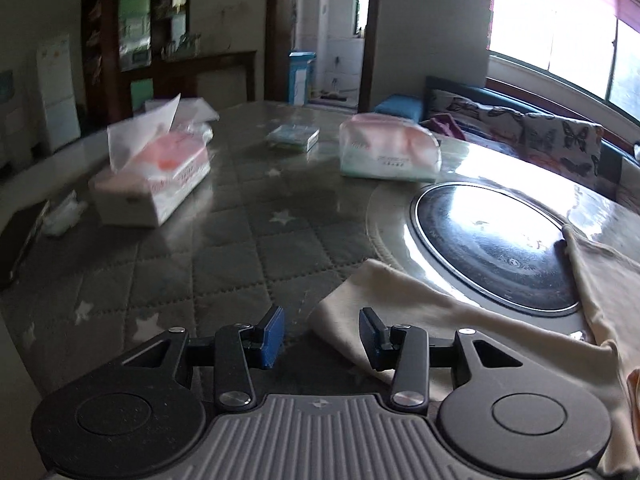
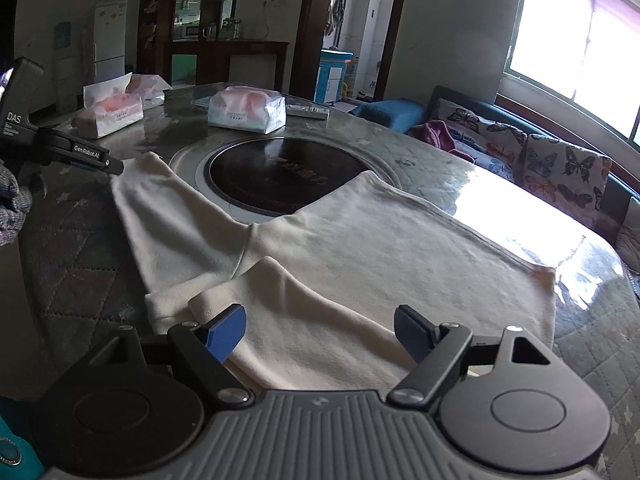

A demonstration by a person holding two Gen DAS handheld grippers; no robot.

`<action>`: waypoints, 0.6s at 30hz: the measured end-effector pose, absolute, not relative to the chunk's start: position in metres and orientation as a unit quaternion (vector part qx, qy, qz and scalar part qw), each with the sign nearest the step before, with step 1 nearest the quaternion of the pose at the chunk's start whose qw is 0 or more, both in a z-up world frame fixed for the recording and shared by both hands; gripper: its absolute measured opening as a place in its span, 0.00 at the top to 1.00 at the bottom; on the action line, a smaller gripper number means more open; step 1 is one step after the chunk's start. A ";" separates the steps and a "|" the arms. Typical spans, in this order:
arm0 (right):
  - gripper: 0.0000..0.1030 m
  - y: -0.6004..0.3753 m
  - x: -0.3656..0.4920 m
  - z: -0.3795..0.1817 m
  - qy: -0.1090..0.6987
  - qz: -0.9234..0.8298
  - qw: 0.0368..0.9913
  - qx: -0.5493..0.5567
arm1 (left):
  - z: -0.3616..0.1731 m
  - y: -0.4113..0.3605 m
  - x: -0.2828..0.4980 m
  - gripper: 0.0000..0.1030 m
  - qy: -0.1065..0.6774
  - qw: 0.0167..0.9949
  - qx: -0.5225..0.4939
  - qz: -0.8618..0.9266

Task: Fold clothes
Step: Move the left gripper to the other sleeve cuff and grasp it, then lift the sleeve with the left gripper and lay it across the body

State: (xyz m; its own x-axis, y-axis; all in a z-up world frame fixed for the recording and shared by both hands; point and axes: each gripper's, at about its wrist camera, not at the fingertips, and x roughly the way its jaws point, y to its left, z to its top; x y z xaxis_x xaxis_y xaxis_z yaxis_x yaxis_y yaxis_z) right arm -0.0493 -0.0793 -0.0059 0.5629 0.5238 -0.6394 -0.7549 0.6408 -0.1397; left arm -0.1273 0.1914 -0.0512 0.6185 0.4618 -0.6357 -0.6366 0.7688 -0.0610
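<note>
Midway through a fold, a cream garment lies spread on a round table, partly covering the dark cooktop disc set in its middle.

Its near part is doubled over in soft folds at the table's front edge. Above those folds hangs the right gripper, blue pads wide apart and gripping nothing, the cloth below and between them. At the garment's left corner is the left gripper, jaws partly open and empty, one pad over the cloth edge, the other over the quilted star-print cover. Two tissue packs sit at the far side.
</note>
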 end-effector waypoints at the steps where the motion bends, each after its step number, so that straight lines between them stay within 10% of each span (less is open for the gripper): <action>1: 0.20 -0.080 -0.049 -0.005 0.283 0.370 0.861 -0.203 | -0.052 0.192 -0.128 0.60 0.310 0.886 -0.147 0.311; 8: 0.20 -0.087 -0.048 -0.002 0.278 0.360 0.870 -0.192 | -0.053 0.191 -0.128 0.89 0.303 0.885 -0.169 0.311; 18: 0.22 -0.116 -0.041 0.003 0.289 0.341 0.883 -0.140 | 0.010 0.127 -0.119 0.94 0.224 0.950 -0.145 0.165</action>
State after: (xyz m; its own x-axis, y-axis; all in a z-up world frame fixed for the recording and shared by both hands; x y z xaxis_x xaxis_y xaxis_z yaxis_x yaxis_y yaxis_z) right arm -0.0408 -0.1156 0.0027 0.5999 0.5222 -0.6061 -0.6844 0.7274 -0.0507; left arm -0.1186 0.1273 0.0097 0.8455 0.2483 -0.4728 -0.3781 0.9036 -0.2015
